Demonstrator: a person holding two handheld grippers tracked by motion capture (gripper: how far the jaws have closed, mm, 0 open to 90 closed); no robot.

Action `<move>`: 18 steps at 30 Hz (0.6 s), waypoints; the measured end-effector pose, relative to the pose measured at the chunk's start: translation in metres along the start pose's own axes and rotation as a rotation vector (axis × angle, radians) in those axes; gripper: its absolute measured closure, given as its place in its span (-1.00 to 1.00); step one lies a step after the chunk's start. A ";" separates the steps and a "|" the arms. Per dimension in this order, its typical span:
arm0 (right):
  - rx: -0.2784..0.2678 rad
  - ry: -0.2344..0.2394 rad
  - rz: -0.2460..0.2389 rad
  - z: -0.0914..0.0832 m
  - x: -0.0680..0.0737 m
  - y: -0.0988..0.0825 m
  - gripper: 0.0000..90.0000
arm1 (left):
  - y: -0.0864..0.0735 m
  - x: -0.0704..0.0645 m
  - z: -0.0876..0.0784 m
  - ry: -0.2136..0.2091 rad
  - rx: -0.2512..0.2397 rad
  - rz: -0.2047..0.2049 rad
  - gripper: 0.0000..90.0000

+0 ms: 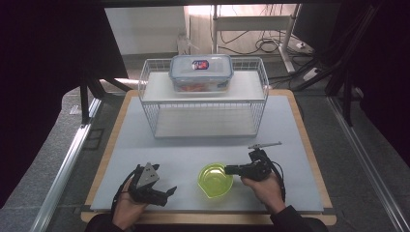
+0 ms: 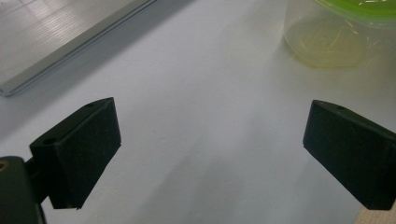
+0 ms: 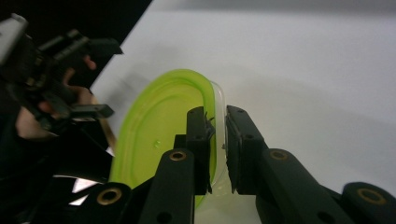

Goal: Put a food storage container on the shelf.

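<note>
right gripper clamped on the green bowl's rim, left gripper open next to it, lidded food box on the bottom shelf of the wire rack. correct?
One error: the lidded food box sits on the top shelf of the wire rack, not the bottom, as the high view shows. The rest holds: the right gripper is shut on the green bowl at its rim, and the left gripper is open beside it.

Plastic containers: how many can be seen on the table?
2. A lidded clear box sits on top of the wire rack; a green bowl sits near the front, its rim clamped by the right hand-held gripper.

right gripper (image 3: 218, 140): jaws pinched on rim of green container (image 3: 159, 135) | white tabletop (image 3: 303, 70) | left gripper (image 3: 70, 79) at far left, jaws apart
</note>
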State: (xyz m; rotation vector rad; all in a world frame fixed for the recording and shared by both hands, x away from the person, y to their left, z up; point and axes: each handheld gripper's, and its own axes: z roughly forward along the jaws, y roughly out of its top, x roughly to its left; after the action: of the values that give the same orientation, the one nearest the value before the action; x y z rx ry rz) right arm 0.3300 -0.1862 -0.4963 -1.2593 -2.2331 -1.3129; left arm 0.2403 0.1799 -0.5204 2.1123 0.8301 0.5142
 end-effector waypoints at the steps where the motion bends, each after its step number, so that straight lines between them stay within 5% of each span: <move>1: -0.008 0.016 0.014 -0.001 0.000 0.000 0.80 | 0.000 0.000 0.000 0.000 -0.001 0.000 -0.91; 9: -0.038 0.086 0.049 -0.010 0.002 0.005 0.85 | 0.000 0.000 0.000 0.002 -0.001 0.001 -0.91; 18: -0.058 0.088 0.044 -0.015 0.006 0.010 0.86 | 0.000 0.000 0.000 0.002 0.000 0.002 -0.91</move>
State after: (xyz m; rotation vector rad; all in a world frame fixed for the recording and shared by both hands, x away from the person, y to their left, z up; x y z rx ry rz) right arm 0.3315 -0.1929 -0.4792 -1.2385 -2.1102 -1.3982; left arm 0.2404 0.1800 -0.5202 2.1131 0.8292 0.5173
